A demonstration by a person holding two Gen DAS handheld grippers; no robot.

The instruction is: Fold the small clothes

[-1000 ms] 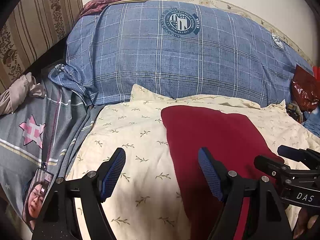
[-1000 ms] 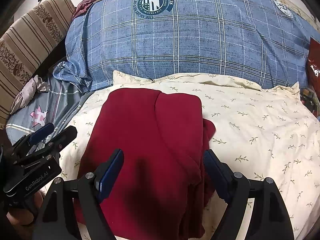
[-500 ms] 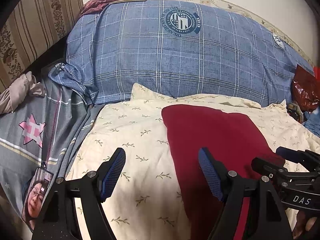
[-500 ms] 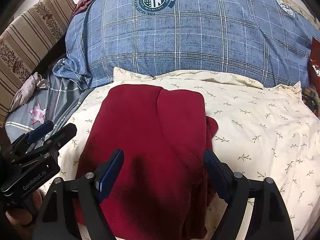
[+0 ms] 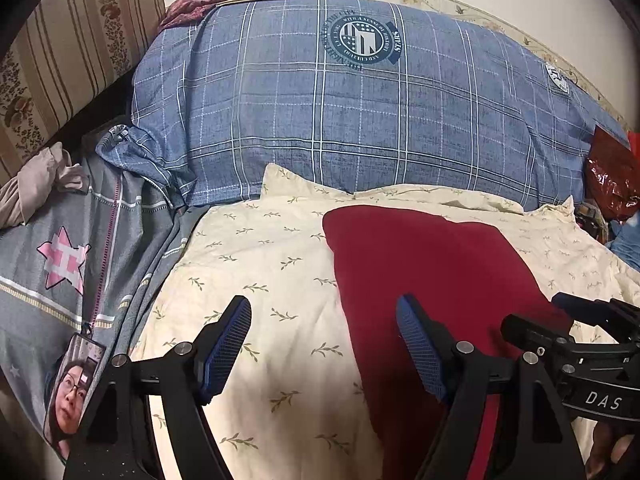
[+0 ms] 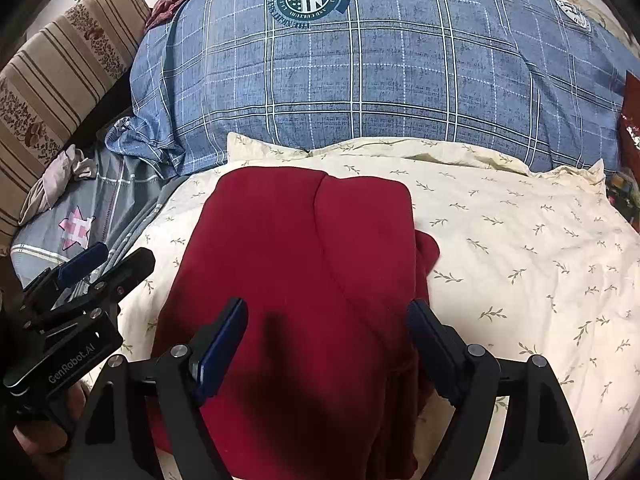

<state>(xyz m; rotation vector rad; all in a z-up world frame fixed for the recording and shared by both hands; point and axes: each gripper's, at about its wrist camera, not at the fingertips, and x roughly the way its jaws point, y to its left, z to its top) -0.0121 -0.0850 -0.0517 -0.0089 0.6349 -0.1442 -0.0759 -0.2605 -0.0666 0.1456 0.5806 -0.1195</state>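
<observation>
A dark red garment lies folded into a rough rectangle on a cream leaf-print cover. It also shows in the left wrist view. My right gripper is open and empty, hovering over the garment's near part. My left gripper is open and empty, over the cover at the garment's left edge. The left gripper shows at the left of the right wrist view, and the right gripper shows at the right of the left wrist view.
A big blue plaid pillow lies behind the cover. A grey sheet with a pink star is to the left, with a photo badge on it. A striped cushion stands far left. A red shiny bag is at right.
Both grippers stay open. The right wrist view has shifted slightly toward the garment; the garment has not moved.
</observation>
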